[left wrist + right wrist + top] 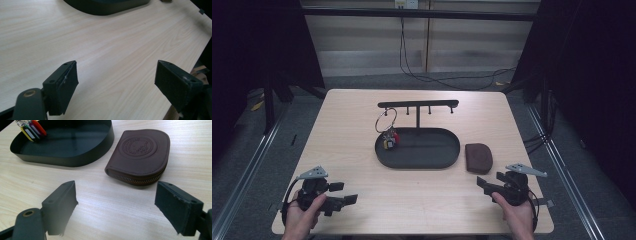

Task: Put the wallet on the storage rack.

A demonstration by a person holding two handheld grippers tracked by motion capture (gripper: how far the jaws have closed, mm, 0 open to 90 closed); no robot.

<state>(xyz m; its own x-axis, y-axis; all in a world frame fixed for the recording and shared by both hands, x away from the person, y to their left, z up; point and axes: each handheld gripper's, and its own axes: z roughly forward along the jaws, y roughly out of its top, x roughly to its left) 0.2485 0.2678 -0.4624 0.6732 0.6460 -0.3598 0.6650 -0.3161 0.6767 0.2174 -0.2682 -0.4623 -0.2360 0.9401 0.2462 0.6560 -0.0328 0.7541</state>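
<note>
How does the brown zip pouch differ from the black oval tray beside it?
The brown pouch is a closed, flat, half-round leather case with an embossed round emblem and a zip along its edge; the black tray is an open, walled oval. The pouch looks much the smaller of the two. The tray holds a bunch of coloured key tags hung from a ring on its rack; the pouch lies alone. Both rest on the wooden table.

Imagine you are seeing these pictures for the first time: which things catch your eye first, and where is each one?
A black oval tray with a hook rack rising behind it sits mid-table; a key ring with red and yellow tags hangs from the rack over the tray's left end. Just right of the tray lies a brown zipped pouch, apart from it. Near the table's front corners, the left gripper and right gripper are both open and empty.
</note>
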